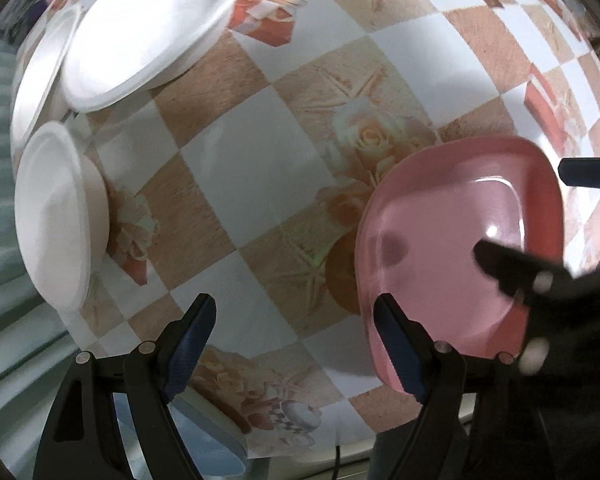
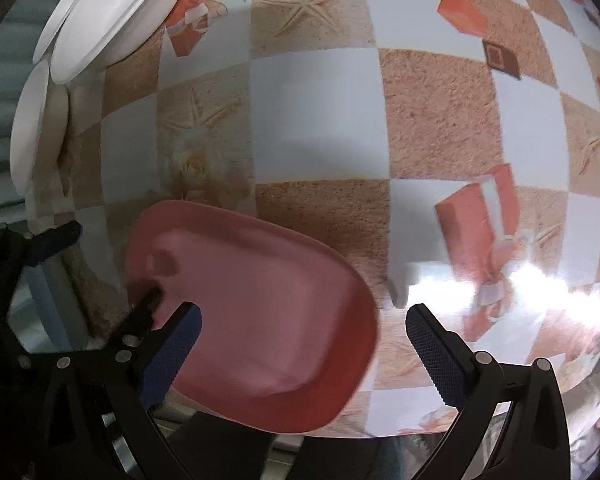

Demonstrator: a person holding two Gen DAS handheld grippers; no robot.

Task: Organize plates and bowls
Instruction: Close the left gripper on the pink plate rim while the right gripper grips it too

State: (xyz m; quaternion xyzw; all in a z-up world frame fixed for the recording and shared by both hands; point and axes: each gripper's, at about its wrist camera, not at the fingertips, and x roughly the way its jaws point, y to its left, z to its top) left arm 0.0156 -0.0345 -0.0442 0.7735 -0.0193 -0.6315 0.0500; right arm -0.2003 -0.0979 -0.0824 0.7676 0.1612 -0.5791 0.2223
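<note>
We hold both hand-held grippers, left [image 1: 294, 322] and right [image 2: 304, 332], released and empty above the table [image 2: 312, 112]. The pink plate [image 2: 260, 316] lies alone at the near edge; the white bowls [image 1: 140, 28] cluster far off. Little looks sorted yet.

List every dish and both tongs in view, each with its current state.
Pink plate: right way up on the tablecloth, empty, near the table's front edge, not gripped.
Large white bowl: upright, empty, overlapping another white dish behind it.
Small white bowl: upright, empty, apart from the pink plate.
Left tongs: open, holding nothing.
Right tongs: open, above the pink plate's edge.
</note>
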